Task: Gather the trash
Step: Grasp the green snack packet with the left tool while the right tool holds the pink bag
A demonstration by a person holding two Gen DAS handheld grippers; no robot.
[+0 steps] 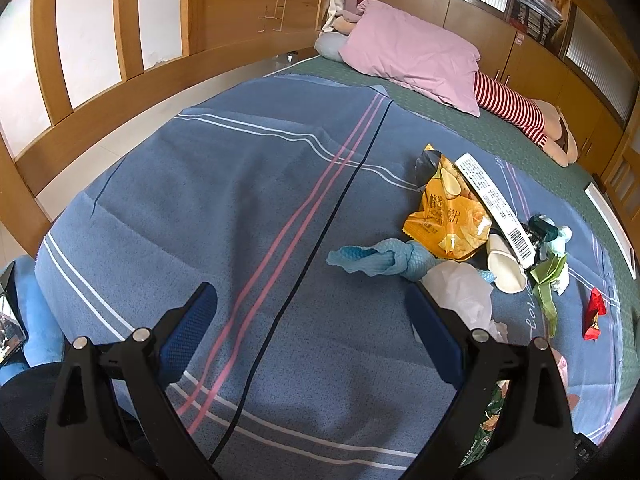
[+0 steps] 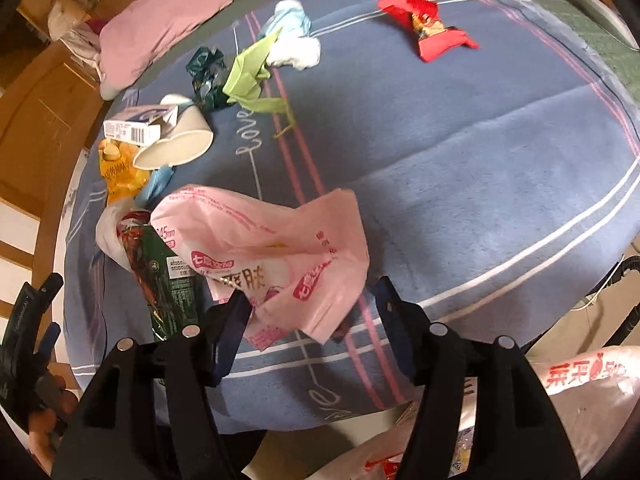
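Directly between the right gripper point(image 2: 310, 304) fingers lies a pink wrapper point(image 2: 280, 256).

Crumpled pink wrapper point(image 2: 276, 256) lying on the blue blanket point(image 2: 460, 168); beside it, a green packet point(image 2: 168, 280), tipped paper cup point(image 2: 176, 144), red wrapper point(image 2: 428, 24).

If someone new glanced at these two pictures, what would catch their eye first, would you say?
Probably the litter strewn over the blue blanket: a pink plastic wrapper lying between the open fingers of the right hand-held gripper, and a bright red wrapper lying alone further off. In the left view, the yellow snack bag by a white paper cup stands out.
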